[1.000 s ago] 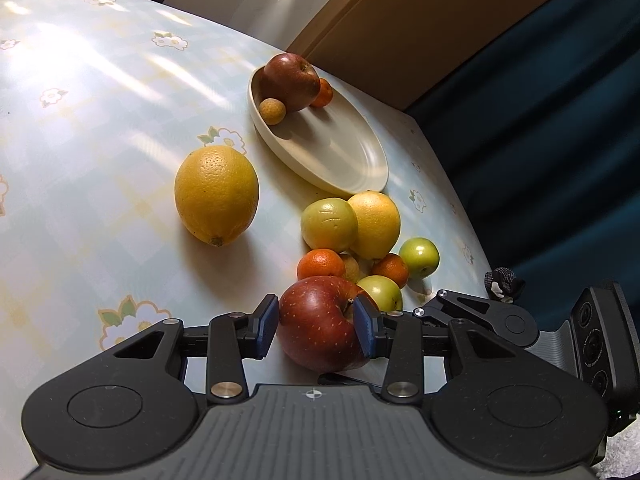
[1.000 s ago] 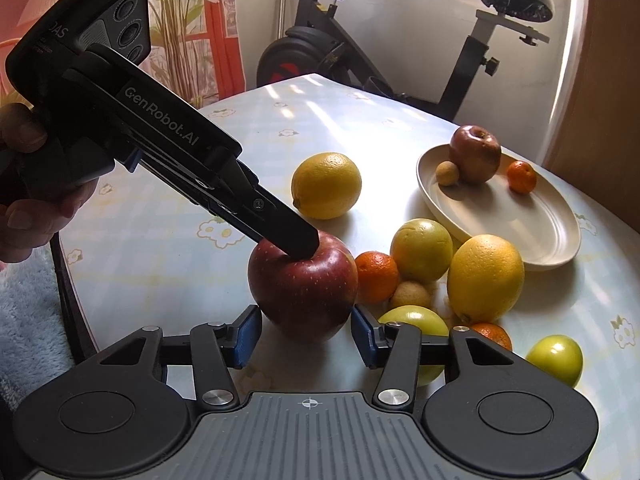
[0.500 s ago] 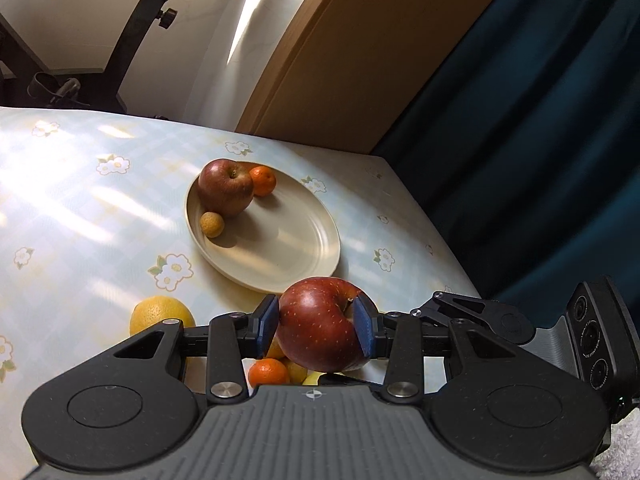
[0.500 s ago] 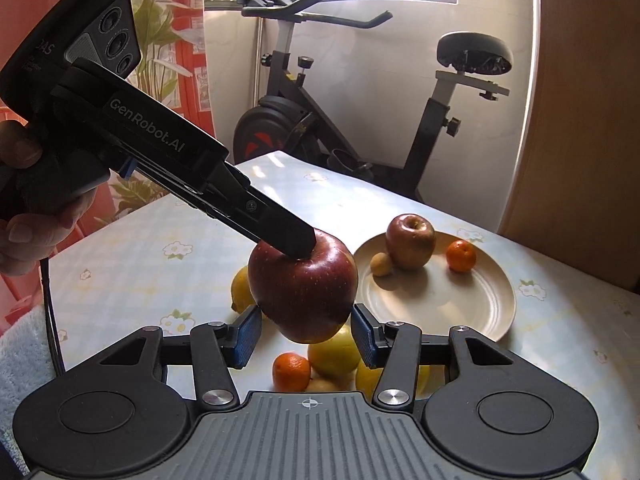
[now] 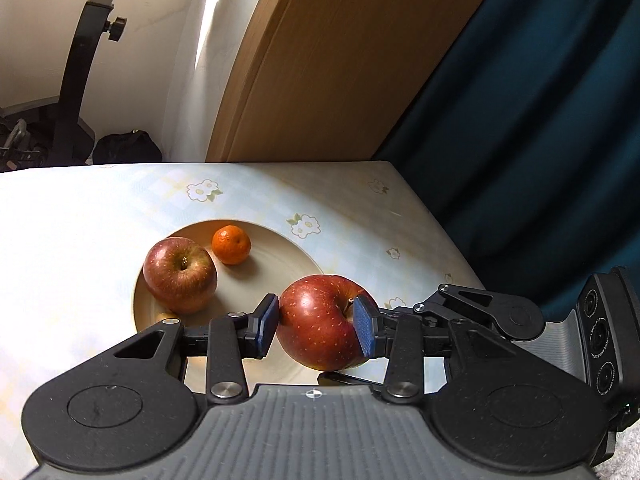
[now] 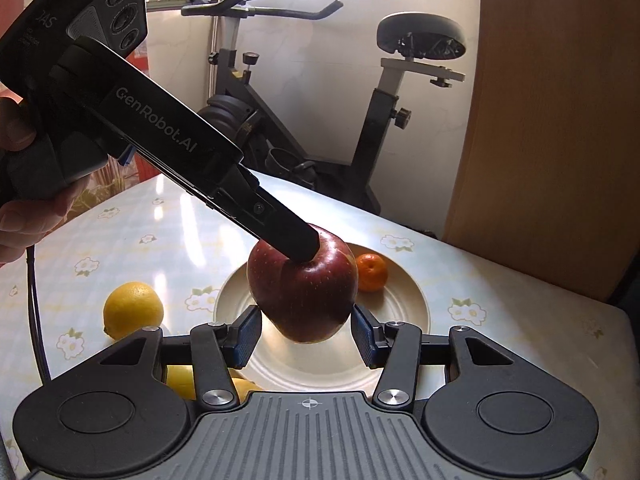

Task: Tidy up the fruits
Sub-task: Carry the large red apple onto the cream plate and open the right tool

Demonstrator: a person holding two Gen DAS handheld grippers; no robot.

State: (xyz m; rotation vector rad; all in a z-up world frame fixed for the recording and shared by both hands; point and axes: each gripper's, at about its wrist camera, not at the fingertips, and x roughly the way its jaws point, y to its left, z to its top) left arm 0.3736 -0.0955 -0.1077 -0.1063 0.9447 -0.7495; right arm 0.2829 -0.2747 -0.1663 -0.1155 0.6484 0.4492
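Above the beige plate (image 5: pixel 280 240), a glossy, pale-speckled red apple (image 5: pixel 320 320) hangs in the left gripper (image 5: pixel 316 330).

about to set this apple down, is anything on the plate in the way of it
Nothing visible blocks it. The left tool holds the red apple above the plate's bare near side. The other apple and the mandarin sit toward the far-left part, apart from the drop spot. The right tool is open beneath the apple.
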